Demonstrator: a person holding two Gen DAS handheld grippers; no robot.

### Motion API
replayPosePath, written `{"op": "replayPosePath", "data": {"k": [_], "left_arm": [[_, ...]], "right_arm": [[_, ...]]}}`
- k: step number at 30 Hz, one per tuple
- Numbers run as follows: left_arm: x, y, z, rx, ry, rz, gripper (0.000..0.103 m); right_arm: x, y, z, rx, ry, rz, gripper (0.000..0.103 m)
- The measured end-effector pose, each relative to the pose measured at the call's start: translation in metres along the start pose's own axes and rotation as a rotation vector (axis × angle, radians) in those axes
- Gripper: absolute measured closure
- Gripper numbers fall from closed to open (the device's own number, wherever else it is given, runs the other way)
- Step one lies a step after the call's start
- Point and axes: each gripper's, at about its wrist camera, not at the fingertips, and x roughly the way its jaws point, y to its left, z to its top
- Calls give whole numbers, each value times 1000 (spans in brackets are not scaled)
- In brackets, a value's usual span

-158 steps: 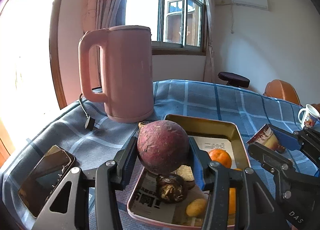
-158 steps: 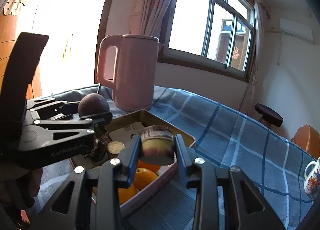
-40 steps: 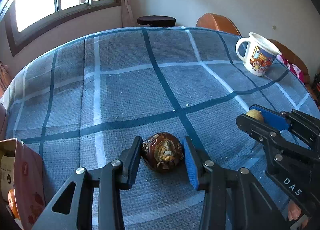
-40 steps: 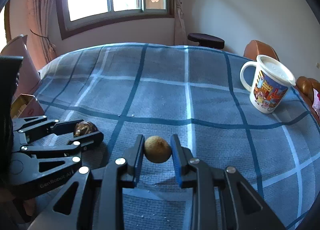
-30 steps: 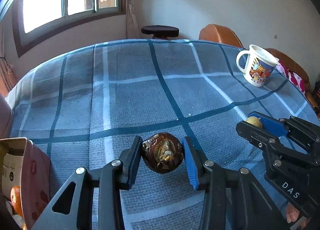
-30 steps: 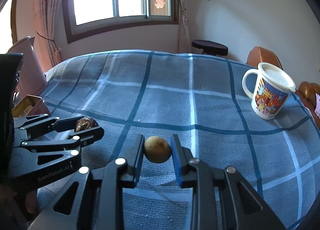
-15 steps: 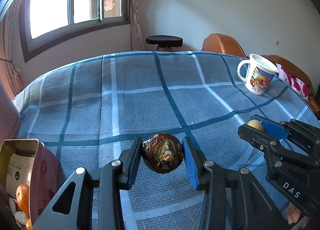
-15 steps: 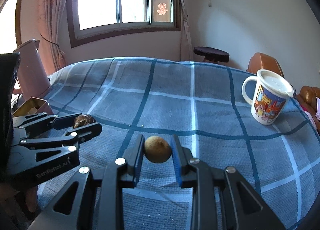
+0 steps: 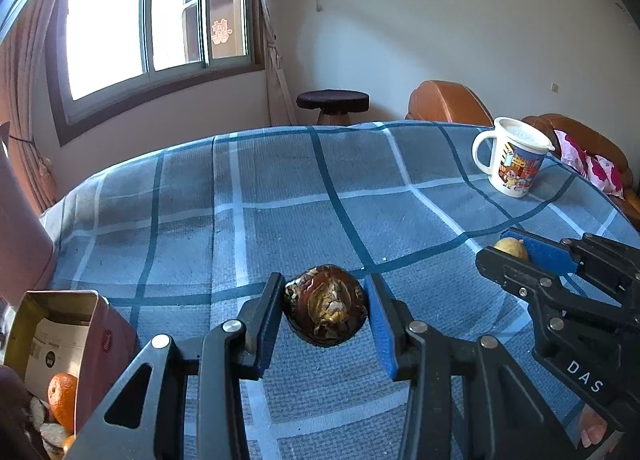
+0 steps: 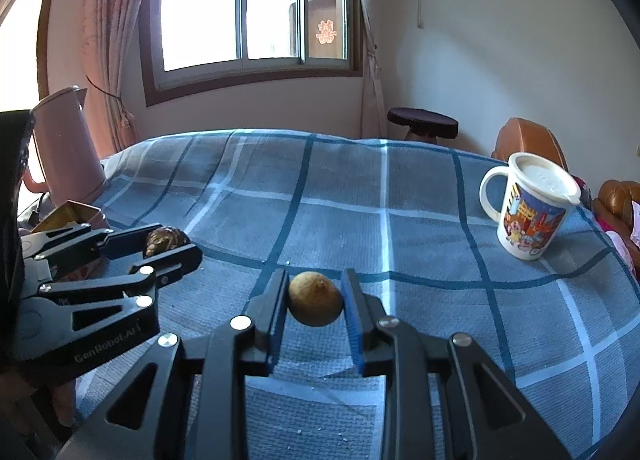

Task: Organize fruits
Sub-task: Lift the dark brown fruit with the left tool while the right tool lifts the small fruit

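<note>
My left gripper [image 9: 325, 306] is shut on a dark brown, wrinkled round fruit [image 9: 325, 310], held just above the blue checked tablecloth [image 9: 280, 200]. The right gripper [image 10: 315, 299] is shut on a small tan round fruit [image 10: 315, 298], also over the cloth. In the right wrist view the left gripper [image 10: 168, 246] shows at the left with the brown fruit [image 10: 164, 240] in it. The right gripper [image 9: 508, 254] appears at the right of the left wrist view, the tan fruit [image 9: 510, 248] peeking out between its pads.
A pink tin box [image 9: 100, 324] holding an orange [image 9: 62, 394] and other pieces sits at the table's left edge. A pink kettle [image 10: 66, 144] stands behind it. A lidded cartoon mug [image 10: 530, 208] stands at the right. Chairs and a stool lie beyond the table.
Both cameras have tilted upward a little, showing more window and wall. The tin box has come further into the left wrist view. Both grips are unchanged.
</note>
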Motion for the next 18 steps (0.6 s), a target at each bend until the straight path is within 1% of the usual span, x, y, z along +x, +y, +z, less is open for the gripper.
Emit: {"op": "replayPosePath", "data": {"k": [18], "left_arm": [[-12,-2,-2,9,-51,29,60]], "right_arm": [[-13,3,-1,-19,-73,-10,73]]}}
